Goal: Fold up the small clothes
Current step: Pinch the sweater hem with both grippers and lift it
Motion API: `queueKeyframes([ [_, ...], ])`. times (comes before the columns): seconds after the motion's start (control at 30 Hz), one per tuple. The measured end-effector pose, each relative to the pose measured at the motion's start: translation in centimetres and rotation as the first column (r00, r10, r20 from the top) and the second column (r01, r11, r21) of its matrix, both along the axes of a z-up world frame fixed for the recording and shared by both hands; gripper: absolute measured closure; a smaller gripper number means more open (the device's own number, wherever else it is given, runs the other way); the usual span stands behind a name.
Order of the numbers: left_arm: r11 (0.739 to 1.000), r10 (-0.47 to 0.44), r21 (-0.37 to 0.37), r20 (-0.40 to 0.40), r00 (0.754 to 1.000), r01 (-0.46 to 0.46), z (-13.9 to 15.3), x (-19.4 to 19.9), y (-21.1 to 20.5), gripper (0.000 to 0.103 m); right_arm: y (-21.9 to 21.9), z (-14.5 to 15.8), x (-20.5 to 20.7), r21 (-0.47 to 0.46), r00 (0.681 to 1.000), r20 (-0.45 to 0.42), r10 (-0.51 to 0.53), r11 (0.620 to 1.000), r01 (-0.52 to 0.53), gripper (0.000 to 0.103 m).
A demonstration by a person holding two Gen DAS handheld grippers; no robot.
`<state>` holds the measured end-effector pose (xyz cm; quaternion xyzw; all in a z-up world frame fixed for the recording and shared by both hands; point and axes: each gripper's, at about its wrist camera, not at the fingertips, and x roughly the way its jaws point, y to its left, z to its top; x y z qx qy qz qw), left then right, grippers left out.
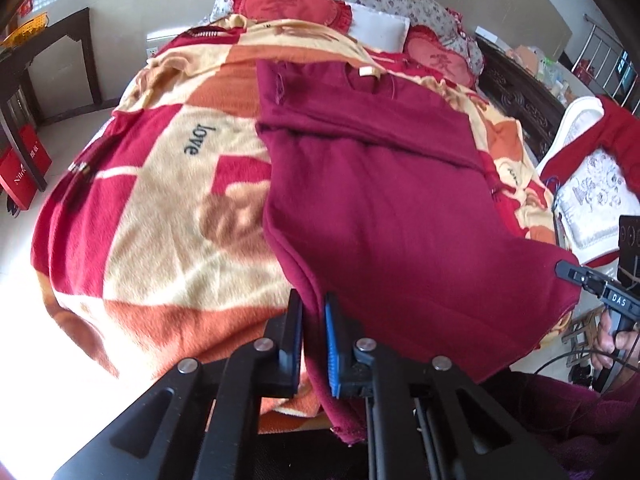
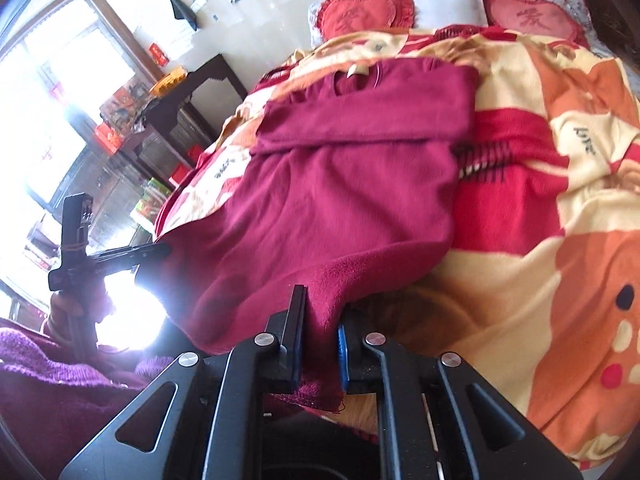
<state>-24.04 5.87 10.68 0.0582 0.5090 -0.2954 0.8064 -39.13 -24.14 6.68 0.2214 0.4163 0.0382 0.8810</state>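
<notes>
Now mid-fold: we hold the maroon top (image 1: 380, 208) by its near hem, sleeves already tucked | L gripper (image 1: 314, 344) & R gripper (image 2: 322, 344) both clamped shut on hem corners | next, we judge: carry hem evenly toward collar | top lies on patterned blanket (image 1: 160, 200), bed w/ heart pillows (image 2: 360, 12), bright window behind.

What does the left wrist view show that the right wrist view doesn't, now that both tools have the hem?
Left wrist view only: the white embroidered cushion and metal railing beside the bed, and the right tool from outside, pinching the far hem corner.

Right wrist view only: the bright window, the cluttered dark shelf, and the left tool from outside.

Both: the maroon sweater, sleeves folded across its chest, on the patterned blanket, two heart pillows behind, and each tool shut on a near hem corner.
</notes>
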Motion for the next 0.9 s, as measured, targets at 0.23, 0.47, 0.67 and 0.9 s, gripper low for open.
queueKeyframes([
  [0.23,0.994,0.058,-0.090,0.040,0.998,-0.055,2.8,2.1,0.5,0.094,-1.1,2.8,0.7,-0.040,0.998,0.050,-0.046,0.998,0.048,0.103],
  [0.47,0.990,0.087,-0.120,0.118,0.989,-0.072,4.8,4.0,-0.1,0.098,-2.1,5.0,2.2,-0.094,0.992,0.100,-0.082,0.991,0.092,0.103],
  [0.67,0.982,0.138,-0.147,0.156,0.978,-0.115,6.4,8.3,-0.5,0.103,-3.4,4.8,4.8,-0.099,0.978,0.122,-0.169,0.978,0.181,0.103],
  [0.9,0.987,0.093,-0.136,0.023,0.995,-0.089,4.3,8.8,-1.2,0.068,-3.2,5.1,6.9,-0.155,0.981,0.119,-0.153,0.973,0.170,0.103],
])
